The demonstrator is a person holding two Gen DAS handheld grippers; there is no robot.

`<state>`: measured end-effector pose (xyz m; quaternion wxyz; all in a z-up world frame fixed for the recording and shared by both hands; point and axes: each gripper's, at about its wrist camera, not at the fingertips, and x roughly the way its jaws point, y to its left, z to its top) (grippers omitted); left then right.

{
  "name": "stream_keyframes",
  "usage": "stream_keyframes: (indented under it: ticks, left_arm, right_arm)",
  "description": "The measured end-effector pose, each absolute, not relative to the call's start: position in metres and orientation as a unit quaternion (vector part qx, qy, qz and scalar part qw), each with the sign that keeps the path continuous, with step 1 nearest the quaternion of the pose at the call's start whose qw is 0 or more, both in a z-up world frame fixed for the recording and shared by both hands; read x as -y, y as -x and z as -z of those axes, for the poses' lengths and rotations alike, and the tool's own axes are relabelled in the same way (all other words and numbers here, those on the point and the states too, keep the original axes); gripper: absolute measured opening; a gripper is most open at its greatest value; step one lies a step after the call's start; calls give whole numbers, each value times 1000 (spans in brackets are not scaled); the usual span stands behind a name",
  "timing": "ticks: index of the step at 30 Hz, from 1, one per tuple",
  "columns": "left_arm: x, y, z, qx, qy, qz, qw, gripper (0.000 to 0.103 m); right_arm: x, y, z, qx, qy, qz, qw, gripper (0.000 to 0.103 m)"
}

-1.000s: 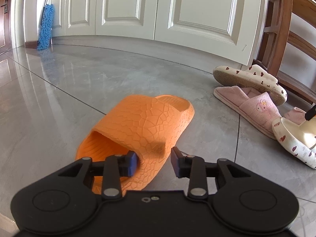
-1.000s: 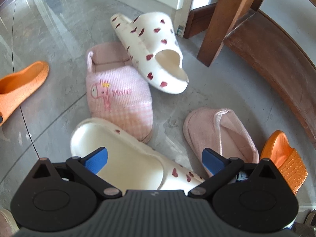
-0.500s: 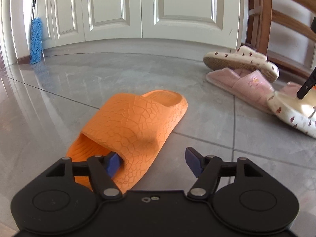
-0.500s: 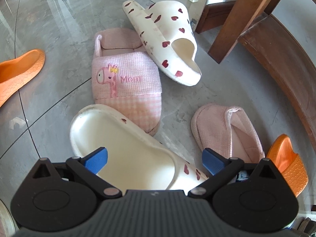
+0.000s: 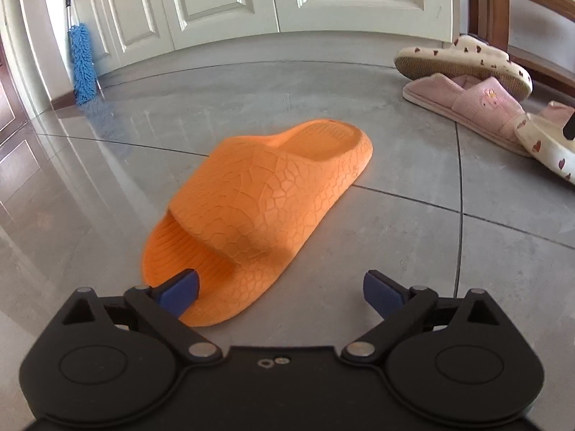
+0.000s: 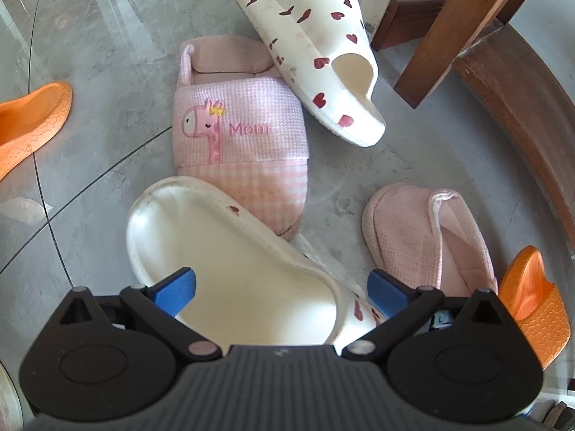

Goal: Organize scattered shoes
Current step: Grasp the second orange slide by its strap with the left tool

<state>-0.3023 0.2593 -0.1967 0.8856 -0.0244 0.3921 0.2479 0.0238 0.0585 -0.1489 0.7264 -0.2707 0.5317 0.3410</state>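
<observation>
My left tongs (image 5: 280, 289) opening over the orange slipper (image 5: 258, 215) on the grey floor (image 5: 395, 251).

My blue pads (image 5: 179, 289) stand wide: the left one sits at the slipper's open toe end, the right one is clear of it over bare tile. At two o'clock lie a cream heart-print slipper (image 5: 463, 61), tilted up on a pink slipper (image 5: 478, 104), with another heart-print one (image 5: 550, 151) at three. A blue mop (image 5: 82, 64) leans by the white doors (image 5: 230, 0) at ten o'clock.
</observation>
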Motion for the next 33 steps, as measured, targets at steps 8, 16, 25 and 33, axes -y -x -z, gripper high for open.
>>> stream_keyframes:
  ticks: [8, 16, 25, 33]
  left_arm:
    - [-255, 294, 159, -342, 66, -245, 905, 98]
    - [-213, 221, 128, -305, 84, -114, 942, 98]
    - [-104, 99, 115, -306, 64, 63, 948, 97]
    - [11, 12, 115, -300, -1, 196, 934, 69]
  right_arm:
    - [-52, -32, 133, -518, 254, -340, 743, 103]
    - [0, -64, 61, -467, 179, -306, 810, 103]
    - [116, -71, -3, -427, 131, -205, 871, 103]
    - [220, -60, -23, -434, 82, -127, 888, 103]
